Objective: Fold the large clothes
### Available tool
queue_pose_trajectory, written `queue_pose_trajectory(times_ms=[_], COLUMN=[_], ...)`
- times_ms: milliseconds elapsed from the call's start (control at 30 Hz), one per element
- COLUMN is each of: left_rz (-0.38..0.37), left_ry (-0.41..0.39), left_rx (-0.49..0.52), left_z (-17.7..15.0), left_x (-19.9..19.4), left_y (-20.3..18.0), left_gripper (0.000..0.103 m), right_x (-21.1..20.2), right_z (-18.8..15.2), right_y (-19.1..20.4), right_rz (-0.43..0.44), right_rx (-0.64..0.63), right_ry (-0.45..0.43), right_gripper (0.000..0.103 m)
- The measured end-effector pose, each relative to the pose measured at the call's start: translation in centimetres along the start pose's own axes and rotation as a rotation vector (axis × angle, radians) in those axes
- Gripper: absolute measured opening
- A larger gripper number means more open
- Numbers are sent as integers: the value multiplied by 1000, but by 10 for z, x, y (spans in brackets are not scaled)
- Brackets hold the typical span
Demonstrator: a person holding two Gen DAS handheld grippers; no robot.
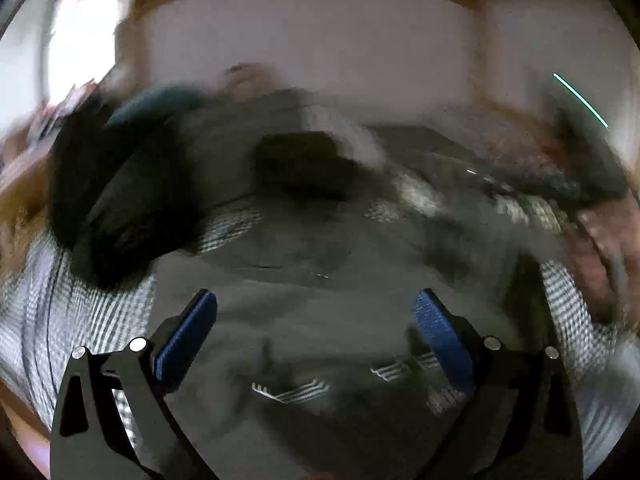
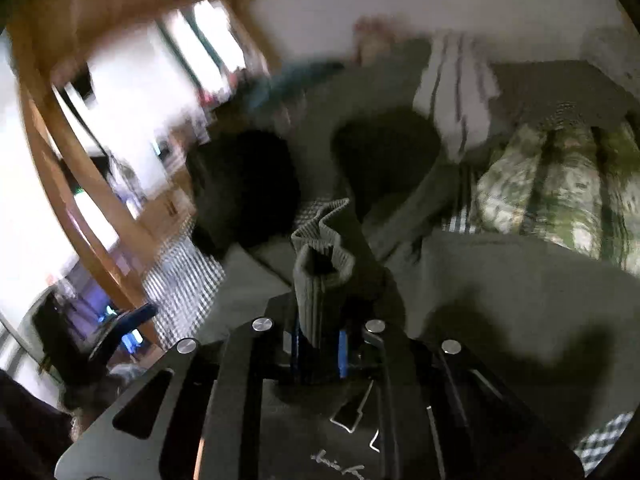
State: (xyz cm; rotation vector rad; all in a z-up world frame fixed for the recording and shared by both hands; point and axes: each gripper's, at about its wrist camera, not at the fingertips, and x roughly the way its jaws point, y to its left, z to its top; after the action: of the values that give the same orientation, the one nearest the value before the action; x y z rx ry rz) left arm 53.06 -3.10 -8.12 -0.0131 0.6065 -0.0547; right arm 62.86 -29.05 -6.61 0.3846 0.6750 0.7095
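- Olive-grey garment (image 2: 500,280) lies spread over a checked bedcover (image 2: 184,280); only the right wrist view shows its ribbed cuff (image 2: 320,264) clamped between the right gripper (image 2: 318,344) fingers, which are nearly closed on it.
- Left gripper (image 1: 316,320) fingers stand wide apart, holding nothing, above the garment.
- Left view is smeared; dark shapes behind stay unreadable.

Left tool (image 1: 316,312) wide apart above blurred grey garment (image 1: 312,320); checked cloth (image 1: 80,320) beneath
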Motion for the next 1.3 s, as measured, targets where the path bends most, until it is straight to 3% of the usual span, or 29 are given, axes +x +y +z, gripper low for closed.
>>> queue_pose_trajectory(times_ms=[67, 133, 200, 267, 367, 433, 500, 533, 567, 633, 667, 733, 800, 900, 967, 1033, 1133, 1167, 1233, 1300], left_rz=[-5, -57, -29, 4, 27, 38, 60, 68, 83, 79, 82, 94, 104, 95, 85, 80, 84, 87, 104, 145], left_ry=[87, 309, 394, 344, 339, 343, 328, 318, 304, 305, 313, 303, 296, 307, 318, 324, 326, 324, 320, 298], left_rx=[-97, -109, -110, -58, -101, -84, 1, 30, 69, 118, 127, 140, 135, 111, 103, 105, 101, 99, 91, 67], left_z=[5, -20, -50, -65, -69, -72, -77, -79, -83, -95, -98, -103, -103, -103, -105, -106, -110, -111, -111, -110], left_x=[49, 111, 129, 118, 107, 100, 84, 81, 74, 70, 70, 70, 68, 69, 69, 70, 68, 68, 66, 62], left_y=[53, 80, 90, 87, 93, 90, 77, 74, 69, 65, 66, 63, 61, 65, 67, 68, 68, 68, 67, 67], left_gripper=[97, 97, 97, 97, 97, 97, 97, 97, 97, 97, 97, 97, 97, 97, 97, 97, 97, 97, 97, 97], right_x=[-14, -13, -11, -9, -11, -16, -23, -32, -43, -54, -49, -19, 54, 129, 169, 206, 223, 220, 215, 215], right_z=[-18, -39, -65, -83, -93, -89, -77, -72, -64, -48, -33, -11, -8, -15, -22, -35, -33, -27, -15, -4], right_y=[-18, -37, -62, -84, -87, -77, -55, -41, -23, 3, 22, 32, 51, 43, 41, 38, 36, 40, 41, 41], right_rz=[-9, -113, -234, -309, -389, -430, -507, -551, -607, -668, -620, -496, -455, -429, -382, -323, -256, -238, -250, -221], right_rx=[70, 136, 226, 299, 316, 309, 246, 205, 148, 52, -2, -53, -184, -275, -422, -538, -520, -545, -578, -599], right_ry=[-29, 9, 66, 107, 104, 83, 38, -7, -74, -145, -128, 38, 296, 485, 597, 775, 866, 864, 833, 827], right_gripper=[13, 13, 13, 13, 19, 31, 61, 81, 95, 97, 100, 100, 100, 100, 100, 99, 82, 58, 22, 12])
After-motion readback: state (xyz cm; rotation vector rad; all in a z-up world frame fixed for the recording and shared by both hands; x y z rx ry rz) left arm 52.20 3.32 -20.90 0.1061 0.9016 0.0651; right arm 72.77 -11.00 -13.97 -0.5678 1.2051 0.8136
